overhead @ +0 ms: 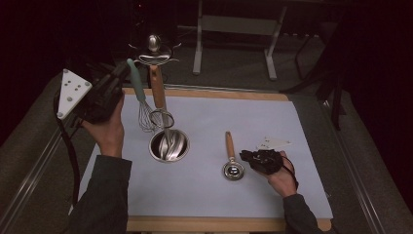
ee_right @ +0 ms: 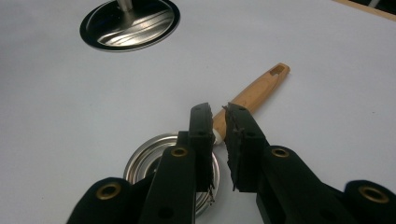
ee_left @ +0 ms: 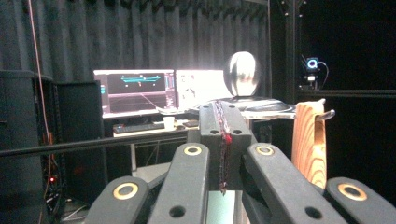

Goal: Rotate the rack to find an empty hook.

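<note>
A cup (overhead: 168, 145) is set on the mat (overhead: 272, 126) left of centre, with a whisk (overhead: 144, 109) and utensils stood in it. A ladle (overhead: 232, 165) is laid flat to its right, handle pointing away.

This is a lab set up for recording, not a home or kitchen. Behind the table (overhead: 311, 105), which wears a plain pale mat (overhead: 243, 126) on a wooden board, dark curtains (ee_left: 140, 32) close off the room. Beyond the table stand two lit monitors (ee_left: 135, 91) showing graphs, with a keyboard (ee_left: 137, 127) just below them; right of the monitors a small camera with a glowing ring (ee_left: 312, 64) sits on a black frame (ee_left: 289, 51), and metal stand legs (overhead: 236, 24) rise from the carpet.
</note>
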Tool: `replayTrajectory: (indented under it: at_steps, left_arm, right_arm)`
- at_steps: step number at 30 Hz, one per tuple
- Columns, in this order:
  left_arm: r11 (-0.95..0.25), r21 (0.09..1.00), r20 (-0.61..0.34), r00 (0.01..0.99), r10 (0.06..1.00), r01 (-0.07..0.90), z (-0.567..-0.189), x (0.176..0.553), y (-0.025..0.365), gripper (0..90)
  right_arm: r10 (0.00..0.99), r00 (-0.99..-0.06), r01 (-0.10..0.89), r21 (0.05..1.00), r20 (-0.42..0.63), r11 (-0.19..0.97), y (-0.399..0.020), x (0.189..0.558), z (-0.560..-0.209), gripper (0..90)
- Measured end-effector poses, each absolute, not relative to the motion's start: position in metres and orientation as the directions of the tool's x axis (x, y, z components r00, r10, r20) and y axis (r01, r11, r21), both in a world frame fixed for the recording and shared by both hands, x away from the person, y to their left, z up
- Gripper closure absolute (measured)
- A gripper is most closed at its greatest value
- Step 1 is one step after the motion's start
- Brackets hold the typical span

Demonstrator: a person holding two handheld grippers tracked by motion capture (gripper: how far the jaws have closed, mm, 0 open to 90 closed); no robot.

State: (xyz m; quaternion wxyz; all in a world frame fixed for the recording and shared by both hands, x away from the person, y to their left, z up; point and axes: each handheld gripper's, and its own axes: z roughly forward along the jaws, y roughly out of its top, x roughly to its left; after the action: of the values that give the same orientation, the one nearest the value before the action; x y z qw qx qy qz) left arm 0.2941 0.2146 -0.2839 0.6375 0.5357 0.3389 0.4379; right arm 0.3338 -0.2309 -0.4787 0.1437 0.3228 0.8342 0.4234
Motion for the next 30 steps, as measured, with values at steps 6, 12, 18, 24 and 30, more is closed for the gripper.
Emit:
replayTrajectory:
  at_steps: [6,12,18,24,30]
  left_arm:
    - [0.039,0.981,0.034,0.366,0.93,-0.189,-0.283,0.298,0.216,90.0]
    - [0.054,0.981,0.014,0.349,0.937,-0.185,-0.283,0.304,0.219,90.0]
    - [0.056,0.983,0.008,0.34,0.941,-0.177,-0.283,0.308,0.22,90.0]
    - [0.055,0.985,0.002,0.334,0.942,-0.163,-0.281,0.312,0.222,90.0]
    - [0.065,0.987,-0.013,0.329,0.944,-0.148,-0.279,0.317,0.223,90.0]
  right_arm:
    - [0.665,-0.746,0.421,0.798,0.035,0.431,-0.232,0.334,-0.479,80.2]
    - [0.664,-0.747,0.42,0.797,0.034,0.433,-0.232,0.334,-0.479,80.2]
    - [0.666,-0.746,0.42,0.799,0.034,0.429,-0.233,0.334,-0.479,80.2]
    - [0.666,-0.746,0.421,0.798,0.033,0.432,-0.233,0.334,-0.479,80.2]
    - [0.667,-0.744,0.423,0.798,0.035,0.429,-0.234,0.334,-0.479,80.2]
